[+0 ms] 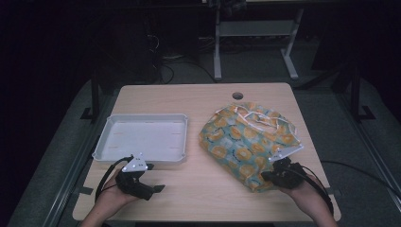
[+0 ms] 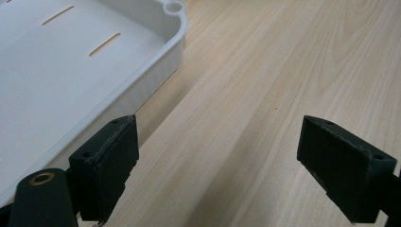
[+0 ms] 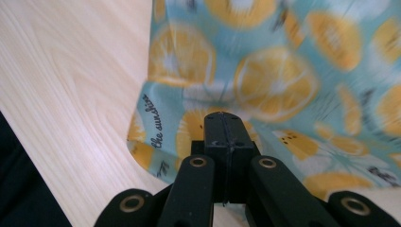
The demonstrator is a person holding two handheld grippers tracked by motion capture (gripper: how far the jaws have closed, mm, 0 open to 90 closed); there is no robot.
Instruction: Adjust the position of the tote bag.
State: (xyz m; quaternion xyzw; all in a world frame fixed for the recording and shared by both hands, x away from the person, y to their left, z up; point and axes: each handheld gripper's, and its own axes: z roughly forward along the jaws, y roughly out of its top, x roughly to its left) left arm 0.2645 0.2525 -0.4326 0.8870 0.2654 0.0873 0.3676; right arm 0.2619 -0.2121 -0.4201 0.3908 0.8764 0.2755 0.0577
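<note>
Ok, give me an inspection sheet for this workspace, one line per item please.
Surface: light wooden table, round hole near its far edge.
Job's things: lemon-print cloth bag, crumpled at table's right; its near edge is pinched.
Clutter: white tray at the left, nothing in it.
Grippers: left gripper open, over bare wood beside the tray; right gripper shut on the bag's fabric.
Cables: black cable loops from the left gripper; another trails off the right one.
Surroundings: dark room, grey desk frame and floor cables behind the table.
</note>
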